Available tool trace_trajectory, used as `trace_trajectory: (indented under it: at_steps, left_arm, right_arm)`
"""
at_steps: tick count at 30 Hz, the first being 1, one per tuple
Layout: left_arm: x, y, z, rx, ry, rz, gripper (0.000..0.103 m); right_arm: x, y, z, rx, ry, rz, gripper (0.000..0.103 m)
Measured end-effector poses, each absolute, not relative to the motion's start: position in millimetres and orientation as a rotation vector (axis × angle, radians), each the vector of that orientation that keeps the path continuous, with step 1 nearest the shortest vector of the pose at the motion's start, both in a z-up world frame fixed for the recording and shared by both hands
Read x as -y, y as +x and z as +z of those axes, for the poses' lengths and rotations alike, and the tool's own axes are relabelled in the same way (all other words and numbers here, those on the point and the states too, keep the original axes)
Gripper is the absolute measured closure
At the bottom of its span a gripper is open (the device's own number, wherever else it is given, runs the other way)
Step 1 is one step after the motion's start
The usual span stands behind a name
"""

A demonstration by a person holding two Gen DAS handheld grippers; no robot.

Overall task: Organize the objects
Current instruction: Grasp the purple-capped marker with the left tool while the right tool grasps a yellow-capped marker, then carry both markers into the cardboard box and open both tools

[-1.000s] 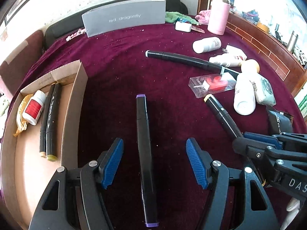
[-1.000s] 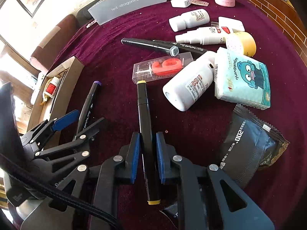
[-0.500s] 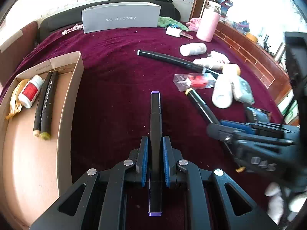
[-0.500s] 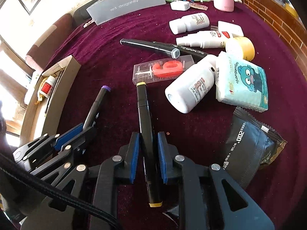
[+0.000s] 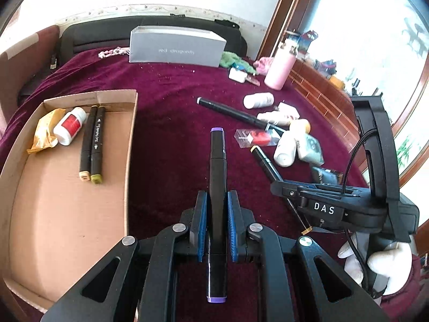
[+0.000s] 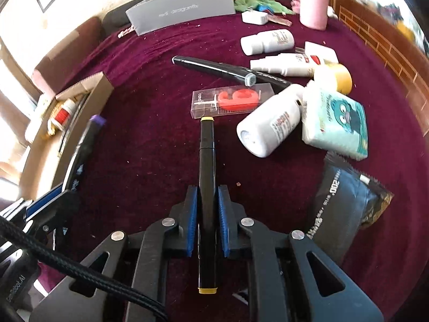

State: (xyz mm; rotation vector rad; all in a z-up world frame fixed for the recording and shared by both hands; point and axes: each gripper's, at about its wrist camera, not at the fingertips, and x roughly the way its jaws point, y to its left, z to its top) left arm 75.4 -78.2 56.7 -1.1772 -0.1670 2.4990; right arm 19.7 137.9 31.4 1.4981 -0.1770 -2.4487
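Purple-capped marker (image 5: 217,187) sits clenched in my left hand-held gripper (image 5: 217,230); I'd carry it level beside the two in the cardboard box (image 5: 128,161). Right hand-held gripper (image 6: 206,220) grips the yellow-capped marker (image 6: 206,174) above the table (image 6: 150,123).

The left gripper (image 5: 217,222), black with blue rubber pads (image 5: 201,225), has its two fingers pressed close together, clamping the middle of a black purple-capped marker (image 5: 217,171) that points away along the fingers. To its right, the right gripper (image 6: 206,214), of the same black frame and blue pads (image 6: 191,220), is likewise closed tight on a black yellow-capped marker (image 6: 206,161). A white-gloved hand (image 5: 386,263) grasps the right gripper's handle at the near right.
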Motion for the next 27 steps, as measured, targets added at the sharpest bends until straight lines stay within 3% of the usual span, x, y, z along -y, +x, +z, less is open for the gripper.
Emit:
trace_trajectory:
  at_steps: [27]
  left_arm:
    - [198,88,84,0.434,-0.982,2.572,0.091]
  right_arm:
    - [-28,26,93,0.244,1.394,-2.245,0.09]
